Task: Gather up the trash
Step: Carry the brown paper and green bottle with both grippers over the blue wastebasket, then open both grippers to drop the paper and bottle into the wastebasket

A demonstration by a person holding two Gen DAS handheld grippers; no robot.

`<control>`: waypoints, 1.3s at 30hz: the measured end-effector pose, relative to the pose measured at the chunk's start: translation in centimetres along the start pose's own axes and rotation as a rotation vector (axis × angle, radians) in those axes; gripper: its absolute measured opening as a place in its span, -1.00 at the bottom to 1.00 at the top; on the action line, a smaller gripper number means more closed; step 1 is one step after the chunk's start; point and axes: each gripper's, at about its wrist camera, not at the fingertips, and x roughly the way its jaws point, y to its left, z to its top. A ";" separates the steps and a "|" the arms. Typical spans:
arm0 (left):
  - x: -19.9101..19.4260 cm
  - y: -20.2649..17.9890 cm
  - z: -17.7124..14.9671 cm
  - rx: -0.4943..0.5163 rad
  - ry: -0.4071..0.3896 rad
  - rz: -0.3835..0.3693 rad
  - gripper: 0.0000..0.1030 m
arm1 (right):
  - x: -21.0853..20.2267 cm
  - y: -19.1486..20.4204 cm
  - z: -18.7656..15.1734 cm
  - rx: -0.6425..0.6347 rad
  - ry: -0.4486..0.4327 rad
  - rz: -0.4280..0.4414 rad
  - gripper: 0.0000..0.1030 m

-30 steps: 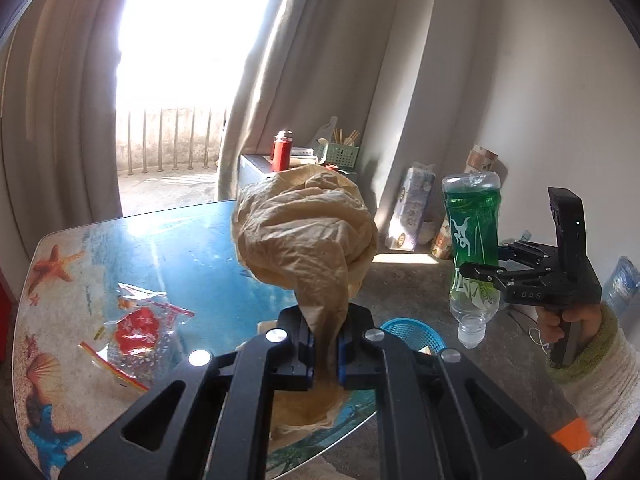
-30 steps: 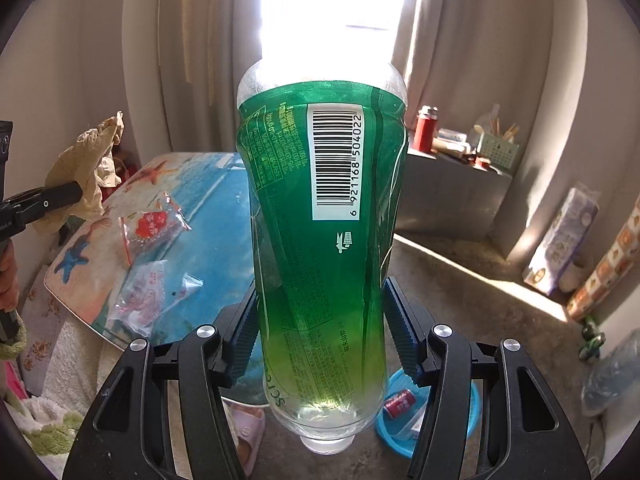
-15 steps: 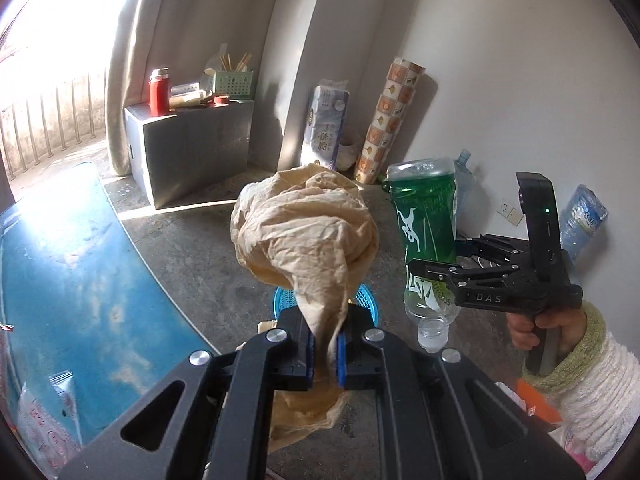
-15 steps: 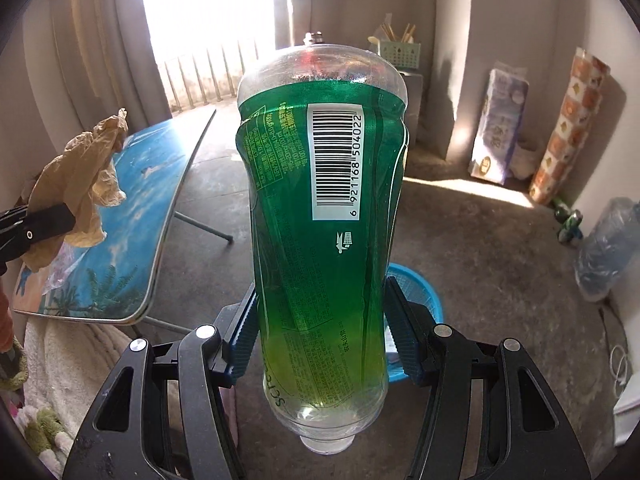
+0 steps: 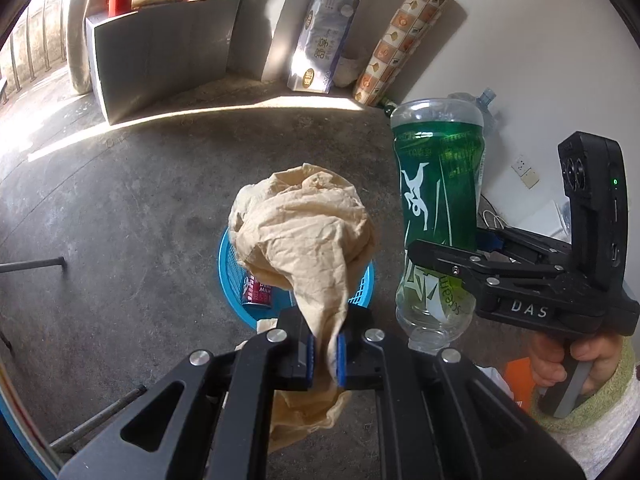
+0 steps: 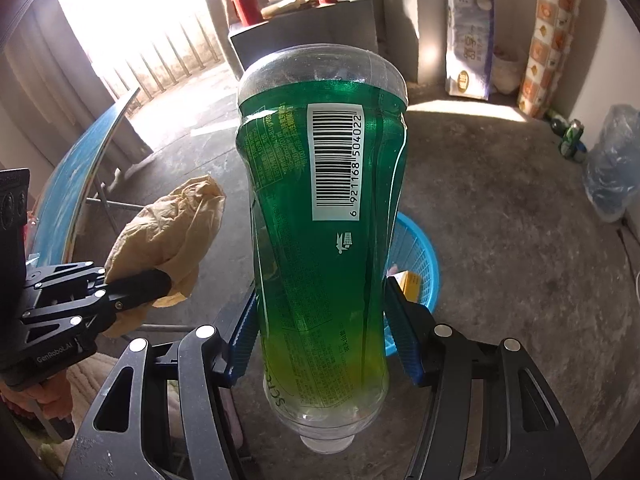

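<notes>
**Both loads over the basket: line up before you let go**

Your left gripper (image 5: 325,354) is clamped tight on the neck of a crumpled brown paper bag (image 5: 304,236), and your right gripper (image 6: 322,338) is squeezing a green plastic bottle (image 6: 320,216) held cap-down. In the left view the blue basket (image 5: 230,276) sits on the concrete floor at the centre of the frame, mostly hidden behind the bag, with a small red can (image 5: 256,292) already inside. In the right view the basket peeks out right of the bottle, at mid-right of the frame.

To do this step well, bring each load squarely above the basket's mouth before releasing. The bag is light and bulky, so lower it close to the rim or it may drift and land on the floor. The bottle looks set toward the basket's edge in the right view; shift it over the middle first, and release one item at a time so they do not knock each other out.

A second ago the table with its blue sea print filled the left view's lower left and the window glared above; now only floor and basket lie ahead, and both grips are unchanged.
</notes>
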 end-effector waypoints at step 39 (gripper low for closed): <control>-6.2 -1.3 1.6 -0.053 -0.183 -0.021 0.33 | 3.2 -5.8 -4.2 0.248 0.136 -0.001 0.28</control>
